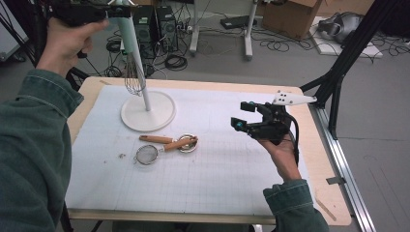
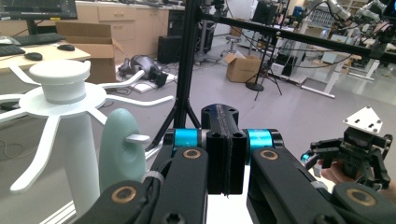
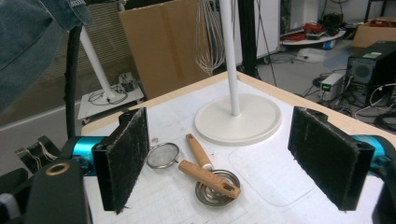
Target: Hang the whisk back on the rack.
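A white stand (image 1: 146, 99) with a round base rises at the back left of the table. From a peg (image 2: 136, 138) near its spoked top (image 2: 60, 86) hangs a whisk (image 1: 134, 77) by its pale green handle (image 2: 120, 149). My left gripper (image 1: 113, 11) is held high beside the stand's top, just right of that handle, its jaws (image 2: 220, 116) shut with nothing between them. My right gripper (image 1: 241, 115) hovers over the right of the mat, open wide and empty (image 3: 229, 161). A small strainer (image 3: 162, 155) and a metal measuring cup (image 3: 217, 186), both wooden-handled, lie beyond its pads.
A white gridded mat (image 1: 203, 179) covers most of the wooden table (image 1: 333, 208). Strainer (image 1: 146, 154) and cup (image 1: 187, 144) lie just in front of the stand's base. A black frame leg (image 1: 338, 72) stands off the right edge. Cables, boxes and computers sit on the floor behind.
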A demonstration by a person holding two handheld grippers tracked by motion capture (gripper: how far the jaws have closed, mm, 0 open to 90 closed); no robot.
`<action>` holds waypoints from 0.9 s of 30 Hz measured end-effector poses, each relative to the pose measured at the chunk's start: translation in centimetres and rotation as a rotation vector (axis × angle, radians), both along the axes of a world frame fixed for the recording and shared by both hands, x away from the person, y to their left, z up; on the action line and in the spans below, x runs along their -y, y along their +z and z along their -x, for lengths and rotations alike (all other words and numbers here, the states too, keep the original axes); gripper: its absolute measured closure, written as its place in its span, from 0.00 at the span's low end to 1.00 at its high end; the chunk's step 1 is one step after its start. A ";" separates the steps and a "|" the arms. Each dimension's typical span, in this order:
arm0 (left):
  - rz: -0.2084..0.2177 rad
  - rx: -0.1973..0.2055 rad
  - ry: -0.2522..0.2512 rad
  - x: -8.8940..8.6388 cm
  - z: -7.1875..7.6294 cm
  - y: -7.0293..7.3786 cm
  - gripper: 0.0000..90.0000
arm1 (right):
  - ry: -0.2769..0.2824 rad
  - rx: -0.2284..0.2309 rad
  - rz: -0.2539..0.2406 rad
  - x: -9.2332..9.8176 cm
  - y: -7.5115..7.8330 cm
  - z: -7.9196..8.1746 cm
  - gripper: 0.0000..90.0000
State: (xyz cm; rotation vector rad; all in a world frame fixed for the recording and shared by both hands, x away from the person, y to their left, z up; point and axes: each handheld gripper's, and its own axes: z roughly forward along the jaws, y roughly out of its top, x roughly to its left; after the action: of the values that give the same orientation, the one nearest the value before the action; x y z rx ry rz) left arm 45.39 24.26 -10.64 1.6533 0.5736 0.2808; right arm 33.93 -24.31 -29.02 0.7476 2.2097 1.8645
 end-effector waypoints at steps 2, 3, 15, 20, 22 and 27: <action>0.006 -0.004 0.005 0.0 -0.2 -0.1 1.00 | -0.010 0.002 0.004 0.1 0.0 0.1 0.20; 0.006 -0.003 0.011 0.1 -0.3 -0.1 1.00 | -0.016 0.001 0.006 0.1 0.0 0.2 0.19; 0.019 -0.001 0.037 0.0 -0.4 0.0 1.00 | -0.030 0.002 0.013 0.5 0.0 0.2 0.19; 0.021 -0.001 0.034 -0.1 -0.5 -0.1 1.00 | -0.020 0.003 0.017 0.2 -0.1 -0.1 0.19; 0.019 -0.001 0.037 -0.1 -0.5 -0.1 1.00 | -0.019 -0.006 0.018 0.1 -0.2 -0.2 0.19; 0.022 -0.002 0.036 0.0 -0.5 -0.1 1.00 | -0.018 -0.008 0.020 0.1 -0.2 -0.2 0.19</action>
State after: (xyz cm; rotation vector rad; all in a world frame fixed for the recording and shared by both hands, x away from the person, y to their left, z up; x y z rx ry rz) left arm 45.88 24.21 -10.71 1.6233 0.6062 0.2979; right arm 34.10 -24.39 -29.21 0.7695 2.2155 1.8319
